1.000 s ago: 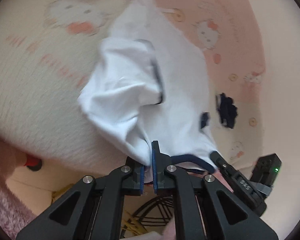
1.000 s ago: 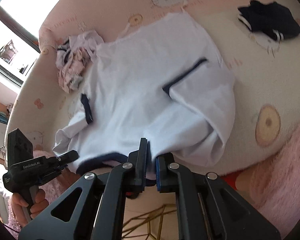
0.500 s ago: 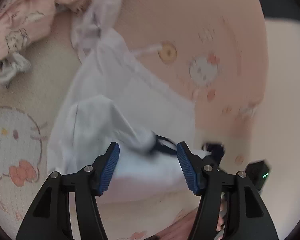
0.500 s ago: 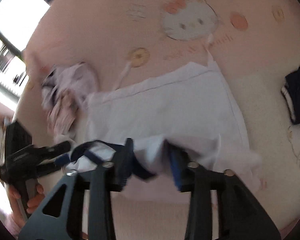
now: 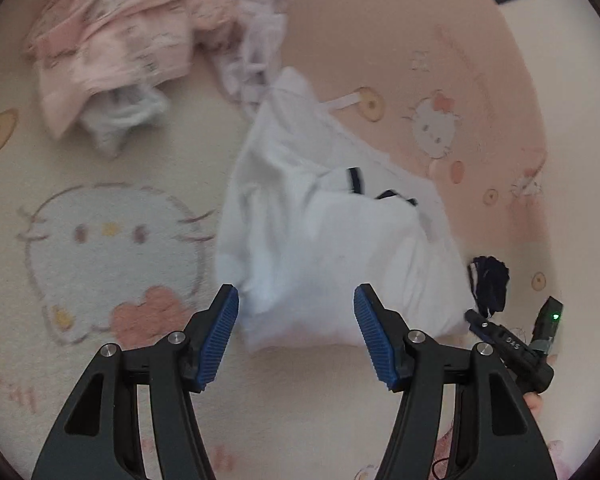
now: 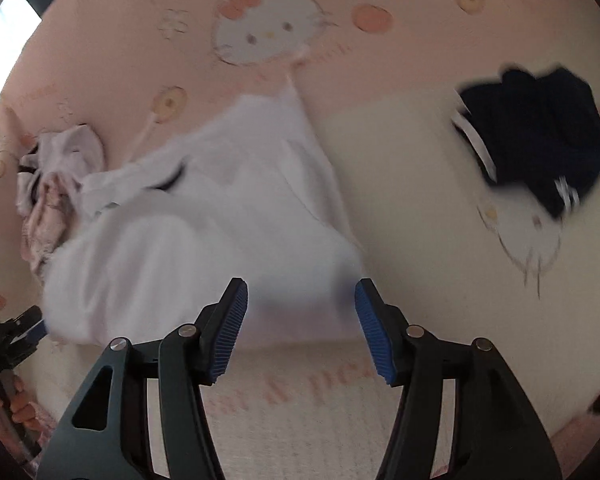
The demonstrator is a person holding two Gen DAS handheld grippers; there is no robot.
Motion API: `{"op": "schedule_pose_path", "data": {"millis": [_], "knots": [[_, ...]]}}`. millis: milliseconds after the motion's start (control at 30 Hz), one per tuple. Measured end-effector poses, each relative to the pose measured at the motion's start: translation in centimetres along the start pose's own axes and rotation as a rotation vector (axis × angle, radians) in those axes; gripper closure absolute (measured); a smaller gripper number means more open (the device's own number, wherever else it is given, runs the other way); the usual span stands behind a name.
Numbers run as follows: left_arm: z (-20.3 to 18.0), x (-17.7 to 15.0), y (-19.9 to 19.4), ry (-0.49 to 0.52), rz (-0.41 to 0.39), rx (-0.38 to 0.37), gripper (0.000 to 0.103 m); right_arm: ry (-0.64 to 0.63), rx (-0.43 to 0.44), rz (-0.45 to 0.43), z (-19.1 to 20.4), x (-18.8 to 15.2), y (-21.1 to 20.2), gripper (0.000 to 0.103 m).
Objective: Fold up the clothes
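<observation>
A white shirt [image 5: 332,240] with navy trim lies folded over on itself on the pink and cream cat-print blanket [image 5: 112,240]. My left gripper [image 5: 296,296] stands open just above the shirt's near edge, and its pads touch no cloth. In the right wrist view the same shirt [image 6: 204,240] is blurred. The jaws of my right gripper [image 6: 300,286] are opening; the near fold lies between the fingertips, and the pads do not press on it. The other gripper's body [image 5: 512,344] shows at the lower right of the left wrist view.
A pile of pink and white clothes [image 5: 116,48] lies at the far left, also seen as a small heap [image 6: 56,184]. A folded navy garment [image 6: 540,148] rests to the right of the shirt. A hand [image 6: 16,400] holds the left gripper's handle.
Both grippers were shut on the shirt's navy-trimmed edge, carried it forward over the rest of the shirt, then opened and let it go. The shirt now lies folded.
</observation>
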State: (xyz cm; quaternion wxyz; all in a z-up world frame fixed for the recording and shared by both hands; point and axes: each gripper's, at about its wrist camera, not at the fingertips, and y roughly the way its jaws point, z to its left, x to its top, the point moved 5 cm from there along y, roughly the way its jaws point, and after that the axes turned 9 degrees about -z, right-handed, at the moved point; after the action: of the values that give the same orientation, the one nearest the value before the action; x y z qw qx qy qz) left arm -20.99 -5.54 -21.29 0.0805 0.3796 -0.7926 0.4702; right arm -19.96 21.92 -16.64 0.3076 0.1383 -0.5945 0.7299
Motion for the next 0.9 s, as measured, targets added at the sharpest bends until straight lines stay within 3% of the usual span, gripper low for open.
{"op": "schedule_pose_path", "data": {"millis": [100, 167, 233, 267, 300, 367, 500, 633, 733, 800, 900], "knots": [[-1.2, -0.3, 1.8, 0.057, 0.009, 0.028, 0.041, 0.049, 0.014, 0.015, -0.6, -0.2, 1.1, 0.038], [-1.2, -1.0, 3.1, 0.078, 0.064, 0.042, 0.062, 0.025, 0.051, 0.086, 0.1, -0.8, 2.7, 0.039], [-1.6, -1.0, 3.1, 0.093, 0.092, 0.044, 0.072, -0.079, 0.069, 0.101, 1.5, -1.2, 3.1, 0.075], [-1.8, -0.8, 2.6, 0.1, 0.09, 0.04, 0.074, -0.096, 0.081, 0.106, 1.9, -1.2, 2.9, 0.085], [-2.3, -0.6, 2.1, 0.106, 0.089, 0.031, 0.076, -0.099, 0.092, 0.106, 2.1, -1.2, 2.4, 0.087], [-3.2, -0.2, 1.2, 0.116, 0.088, 0.012, 0.077, -0.08, 0.114, 0.107, 2.1, -1.1, 1.2, 0.089], [-4.0, -1.5, 0.0, 0.145, 0.16, 0.016, 0.078, -0.031, 0.151, 0.127, 1.8, -2.3, -1.7, 0.089], [-3.5, -4.5, -1.5, 0.131, 0.227, 0.002, 0.078, -0.098, 0.081, 0.134, 0.6, -6.0, -4.4, 0.089], [-3.1, -6.8, -3.2, 0.141, 0.259, -0.002, 0.078, -0.063, 0.051, 0.206, -1.0, -8.9, -5.3, 0.089], [-2.6, -8.2, -3.9, 0.171, 0.281, 0.033, 0.078, -0.079, -0.008, 0.27, -1.9, -10.4, -5.6, 0.082], [-1.3, -9.6, -3.7, 0.22, 0.298, 0.113, 0.07, -0.126, -0.074, 0.324, -2.7, -11.9, -5.4, 0.071]]}}
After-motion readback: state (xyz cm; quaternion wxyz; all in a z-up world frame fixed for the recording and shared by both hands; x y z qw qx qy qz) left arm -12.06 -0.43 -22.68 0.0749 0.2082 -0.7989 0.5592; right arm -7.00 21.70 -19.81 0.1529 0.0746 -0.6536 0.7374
